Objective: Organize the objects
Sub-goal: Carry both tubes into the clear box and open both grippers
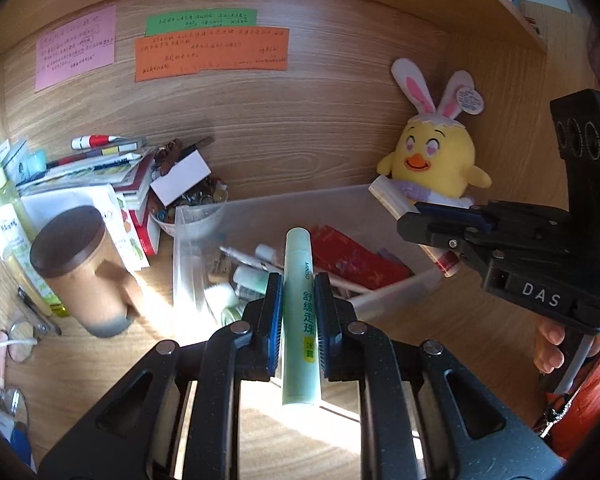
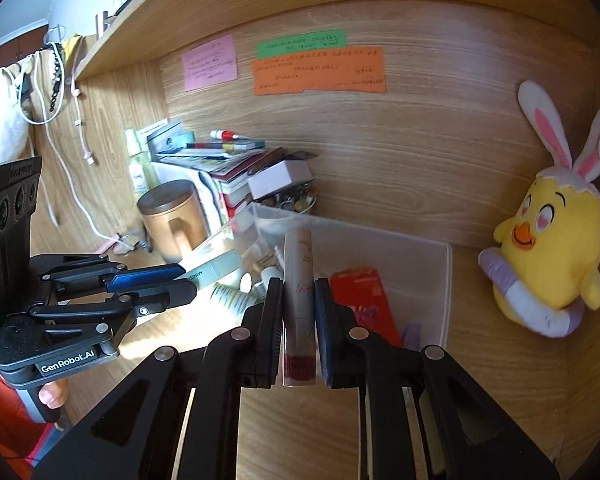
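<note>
2 tubes held above the clear plastic bin (image 1: 204,216)

A pale green tube (image 1: 298,300) is clamped by the left gripper (image 1: 298,308); a pink-white tube with dark red end (image 2: 299,304) is clamped by the right gripper (image 2: 299,312).

- A home study nook: a wooden desk (image 2: 300,412) with a shelf (image 2: 148,20) above it.
- Handwritten sticky notes (image 2: 318,70) on the far wall panel.
- Stacked books (image 1: 100,168) far left, a plush chick (image 2: 548,256) at right.
- Toiletries in a clear bin (image 2: 444,288).
</note>
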The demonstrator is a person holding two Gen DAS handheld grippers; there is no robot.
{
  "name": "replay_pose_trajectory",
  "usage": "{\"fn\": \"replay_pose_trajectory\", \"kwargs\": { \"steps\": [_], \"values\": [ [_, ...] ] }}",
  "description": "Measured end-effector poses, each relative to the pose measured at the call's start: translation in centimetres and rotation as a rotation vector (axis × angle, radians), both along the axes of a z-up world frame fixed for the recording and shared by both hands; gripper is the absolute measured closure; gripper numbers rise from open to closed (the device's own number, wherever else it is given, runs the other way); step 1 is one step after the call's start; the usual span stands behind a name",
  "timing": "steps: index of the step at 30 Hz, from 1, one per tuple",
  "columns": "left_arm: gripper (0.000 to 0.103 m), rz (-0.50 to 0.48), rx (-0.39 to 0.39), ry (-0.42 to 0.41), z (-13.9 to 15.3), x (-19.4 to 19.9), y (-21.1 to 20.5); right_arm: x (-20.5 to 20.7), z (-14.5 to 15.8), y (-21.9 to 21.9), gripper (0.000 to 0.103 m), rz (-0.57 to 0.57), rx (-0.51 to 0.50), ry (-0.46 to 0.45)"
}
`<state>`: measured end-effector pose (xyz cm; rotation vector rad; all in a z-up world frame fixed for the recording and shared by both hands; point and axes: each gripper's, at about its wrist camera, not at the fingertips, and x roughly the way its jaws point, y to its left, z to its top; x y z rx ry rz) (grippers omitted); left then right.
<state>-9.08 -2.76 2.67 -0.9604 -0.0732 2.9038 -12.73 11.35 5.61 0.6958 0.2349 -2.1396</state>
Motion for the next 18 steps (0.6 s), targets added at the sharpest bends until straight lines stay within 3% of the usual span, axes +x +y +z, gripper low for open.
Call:
{"fn": "replay_pose_trajectory", "kwargs": {
  "steps": [8,18],
  "values": [
    [0.088,0.015,-0.020,-0.014,-0.1,-2.9,-0.2,-2.2,-0.4,-1.6,0.089,-0.035,0.053,0.023],
    [0.088,0.037,-0.010,-0.071,-1.9,-6.8,-0.7,-4.7,-3.7,-3.0,0.089,-0.060,0.132,-0.023]
  ]
}}
